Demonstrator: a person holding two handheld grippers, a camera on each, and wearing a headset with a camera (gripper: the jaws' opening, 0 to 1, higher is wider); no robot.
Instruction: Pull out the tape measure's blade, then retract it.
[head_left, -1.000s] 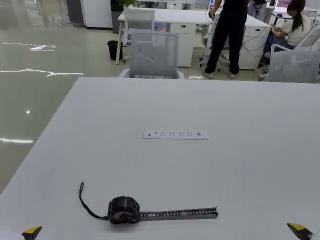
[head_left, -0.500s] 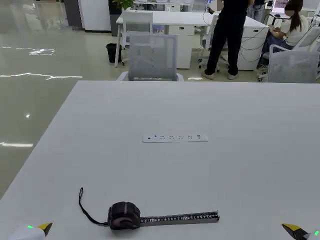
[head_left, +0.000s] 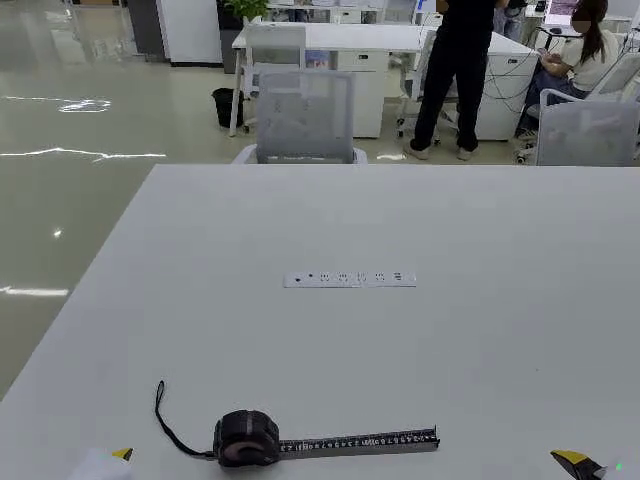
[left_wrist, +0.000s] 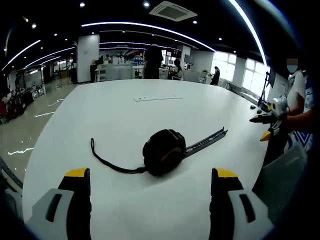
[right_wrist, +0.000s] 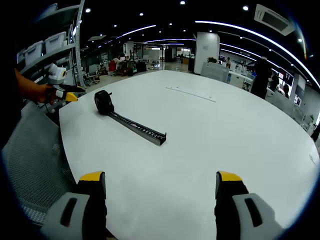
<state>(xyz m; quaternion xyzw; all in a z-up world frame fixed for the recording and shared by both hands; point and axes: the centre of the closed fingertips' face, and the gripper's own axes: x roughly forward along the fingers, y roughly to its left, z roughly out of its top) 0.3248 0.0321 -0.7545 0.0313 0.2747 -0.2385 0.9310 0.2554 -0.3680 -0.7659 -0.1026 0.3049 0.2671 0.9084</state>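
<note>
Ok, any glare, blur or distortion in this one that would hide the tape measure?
Head view: sharp and evenly lit, glare streaks on the floor, the tape measure clear with faint shadow. Left gripper view: fisheye bows the table edge, the case in focus. Right gripper view: same bowing, ceiling lights curve, the blade sharp.

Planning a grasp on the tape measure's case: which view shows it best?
The left gripper view: the case sits close and large, ahead of the open jaws. The head view shows it small near the bottom edge; the right gripper view, small and distant.
</note>
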